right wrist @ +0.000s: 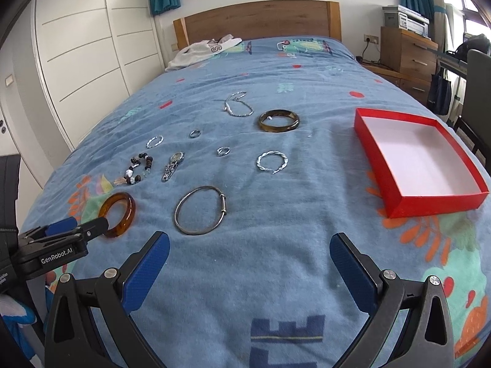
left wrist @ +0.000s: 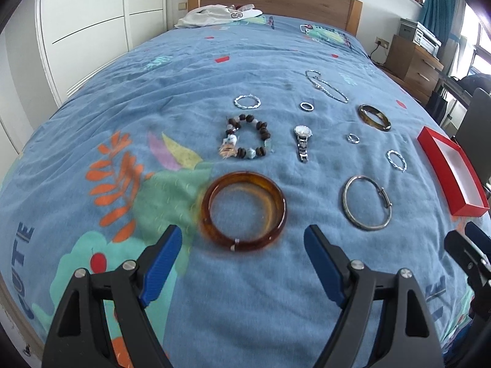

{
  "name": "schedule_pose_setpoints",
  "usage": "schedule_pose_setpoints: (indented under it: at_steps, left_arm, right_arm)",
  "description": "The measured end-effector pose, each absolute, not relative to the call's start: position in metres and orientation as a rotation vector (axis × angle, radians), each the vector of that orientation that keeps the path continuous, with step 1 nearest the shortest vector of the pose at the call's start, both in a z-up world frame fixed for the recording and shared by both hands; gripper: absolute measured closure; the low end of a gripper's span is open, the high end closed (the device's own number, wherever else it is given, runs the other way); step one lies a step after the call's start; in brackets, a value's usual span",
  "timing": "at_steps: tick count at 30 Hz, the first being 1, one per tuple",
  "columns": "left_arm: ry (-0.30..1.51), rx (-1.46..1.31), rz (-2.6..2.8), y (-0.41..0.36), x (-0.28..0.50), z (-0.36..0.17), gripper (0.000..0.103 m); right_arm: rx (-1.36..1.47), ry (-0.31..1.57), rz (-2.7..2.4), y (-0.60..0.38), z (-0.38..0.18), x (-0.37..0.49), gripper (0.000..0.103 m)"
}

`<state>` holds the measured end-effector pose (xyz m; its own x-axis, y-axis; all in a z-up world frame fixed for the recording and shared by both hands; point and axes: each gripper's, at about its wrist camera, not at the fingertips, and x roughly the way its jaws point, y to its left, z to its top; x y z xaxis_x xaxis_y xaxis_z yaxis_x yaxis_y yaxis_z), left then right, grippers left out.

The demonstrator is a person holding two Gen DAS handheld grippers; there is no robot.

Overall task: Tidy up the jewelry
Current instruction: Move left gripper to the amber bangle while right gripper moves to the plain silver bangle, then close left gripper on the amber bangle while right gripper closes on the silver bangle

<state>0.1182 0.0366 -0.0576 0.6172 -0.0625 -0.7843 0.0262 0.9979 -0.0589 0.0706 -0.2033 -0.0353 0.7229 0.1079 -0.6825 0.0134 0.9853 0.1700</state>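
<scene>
Ten pieces of jewelry lie spread on the blue patterned bedspread [right wrist: 276, 260]: two thick bangles, one translucent amber resin bangle [left wrist: 243, 213] nearest the left gripper and one dark olive-brown stone bangle [right wrist: 278, 120] farther up the bed; one thin plain silver metal bangle [right wrist: 201, 213]; two twisted silver rope bracelets, one [right wrist: 272, 161] in the middle of the spread, the other [left wrist: 247, 101] beyond the beads; one bracelet of brown wooden and pale stone beads [left wrist: 248, 140]; one silver wristwatch [left wrist: 302, 142]; two small silver rings [right wrist: 223, 151] [right wrist: 195, 134]; and one silver chain necklace [right wrist: 237, 104] farthest back.

One open red cardboard box with a white interior [right wrist: 417, 159] sits on the bed's right side, holding nothing, well apart from the jewelry.

A white crumpled garment [right wrist: 202, 49] lies by the wooden headboard [right wrist: 257, 21]. A wooden drawer unit [right wrist: 408, 58] stands right of the bed, white wardrobe doors [right wrist: 86, 49] to the left.

The left gripper [left wrist: 242, 247] hovers low just before the amber bangle, its blue-padded fingers spread wide and holding nothing; in the right wrist view one finger overlaps the bangle's near rim. The right gripper [right wrist: 250, 251] hangs over bare bedspread, fingers likewise wide apart, the thin silver bangle just ahead.
</scene>
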Motion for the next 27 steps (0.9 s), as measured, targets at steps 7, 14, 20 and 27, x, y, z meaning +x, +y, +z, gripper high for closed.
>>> schedule_pose_setpoints:
  at_steps: [7,14,20,27]
  left_arm:
    - [0.919,-0.025,-0.07,0.036,0.135,-0.067,0.021]
    - [0.942,-0.018,-0.077,0.036,0.144,-0.079,0.021]
    - [0.961,-0.026,-0.077,0.04,0.15,-0.09,0.021]
    - [0.975,-0.058,-0.114,0.043,0.161,-0.099,0.021]
  right_arm:
    - [0.158,0.77,0.087,-0.19,-0.041,0.087,0.001]
    - [0.079,0.83,0.121,-0.175,-0.057,0.095,0.001]
    - [0.01,0.882,0.174,-0.159,-0.074,0.105,0.001]
    - [-0.028,0.911,0.21,-0.148,-0.086,0.123,0.001]
